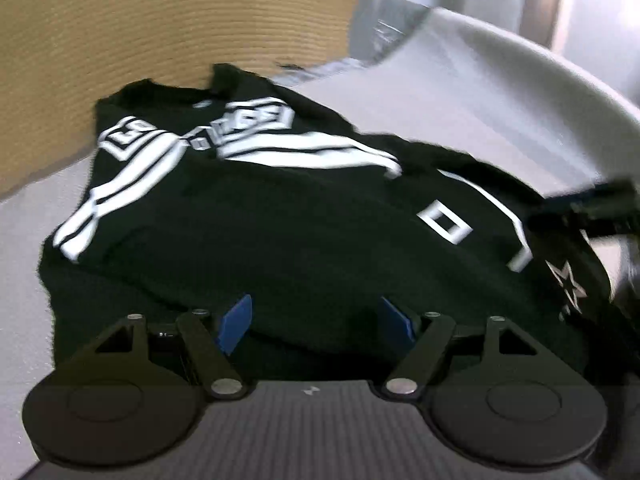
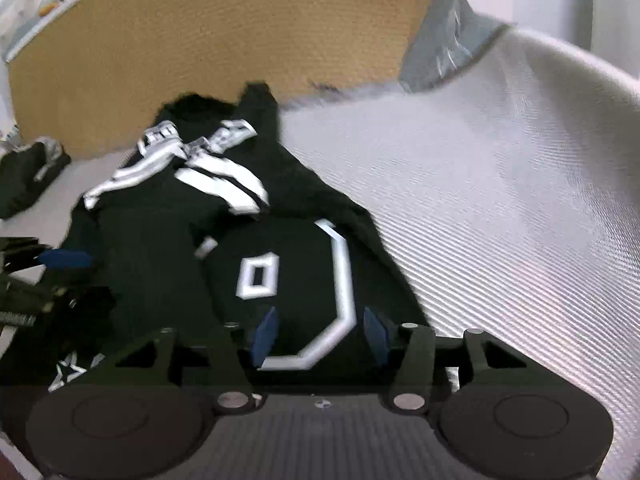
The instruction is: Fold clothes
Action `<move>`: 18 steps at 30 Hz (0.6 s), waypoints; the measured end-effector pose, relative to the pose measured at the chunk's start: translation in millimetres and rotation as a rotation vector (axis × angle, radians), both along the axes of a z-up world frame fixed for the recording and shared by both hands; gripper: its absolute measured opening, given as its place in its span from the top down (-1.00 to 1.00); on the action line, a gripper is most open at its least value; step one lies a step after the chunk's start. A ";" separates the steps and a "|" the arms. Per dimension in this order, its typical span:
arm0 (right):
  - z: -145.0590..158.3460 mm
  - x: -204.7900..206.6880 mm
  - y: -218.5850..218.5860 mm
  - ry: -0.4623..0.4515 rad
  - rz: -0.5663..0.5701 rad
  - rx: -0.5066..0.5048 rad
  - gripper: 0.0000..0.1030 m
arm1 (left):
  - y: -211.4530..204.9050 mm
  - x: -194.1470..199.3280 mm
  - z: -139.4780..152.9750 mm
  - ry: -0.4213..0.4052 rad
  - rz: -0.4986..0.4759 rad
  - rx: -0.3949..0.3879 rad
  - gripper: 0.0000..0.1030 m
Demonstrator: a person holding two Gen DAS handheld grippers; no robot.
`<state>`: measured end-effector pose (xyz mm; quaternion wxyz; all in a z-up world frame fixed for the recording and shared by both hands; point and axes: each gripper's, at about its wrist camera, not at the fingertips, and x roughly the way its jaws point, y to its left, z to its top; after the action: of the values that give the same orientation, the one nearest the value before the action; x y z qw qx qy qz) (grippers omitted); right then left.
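A black jersey (image 1: 260,240) with white stripes, block lettering and a white star lies crumpled on the pale woven bed cover (image 1: 460,100). My left gripper (image 1: 316,322) is open, its blue pads (image 1: 236,322) spread wide over the jersey's near edge. In the right wrist view the same jersey (image 2: 168,248) shows a white "0" and a white outline. My right gripper (image 2: 320,334) is open too, with its blue pads (image 2: 266,336) on either side of the cloth. A blurred black linkage (image 1: 592,208) of the right gripper shows at the left wrist view's right edge.
A tan woven panel (image 2: 220,40) stands behind the jersey. Grey plastic-wrapped material (image 2: 444,52) sits at its right end. Another dark garment (image 2: 28,176) lies at the far left. The bed cover (image 2: 500,200) stretches to the right.
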<state>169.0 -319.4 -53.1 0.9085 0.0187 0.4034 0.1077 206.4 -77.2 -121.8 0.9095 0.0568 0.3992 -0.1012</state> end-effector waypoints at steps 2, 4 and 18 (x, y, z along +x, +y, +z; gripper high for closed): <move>0.3 4.7 -12.1 0.027 -0.014 -0.015 -0.02 | -15.8 -4.3 -3.9 0.010 -0.043 0.007 -0.42; 1.4 8.1 -21.0 0.052 -0.019 -0.033 -0.02 | -28.7 -8.0 -7.9 0.019 -0.078 0.016 -0.43; -14.8 12.6 -45.9 0.228 0.035 -0.100 -0.02 | -21.7 -9.0 -25.0 0.050 -0.047 0.000 -0.46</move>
<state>181.5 -365.3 -67.8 0.8546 -0.0216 0.5090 0.1006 197.4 -98.9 -146.9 0.8966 0.0639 0.4203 -0.1239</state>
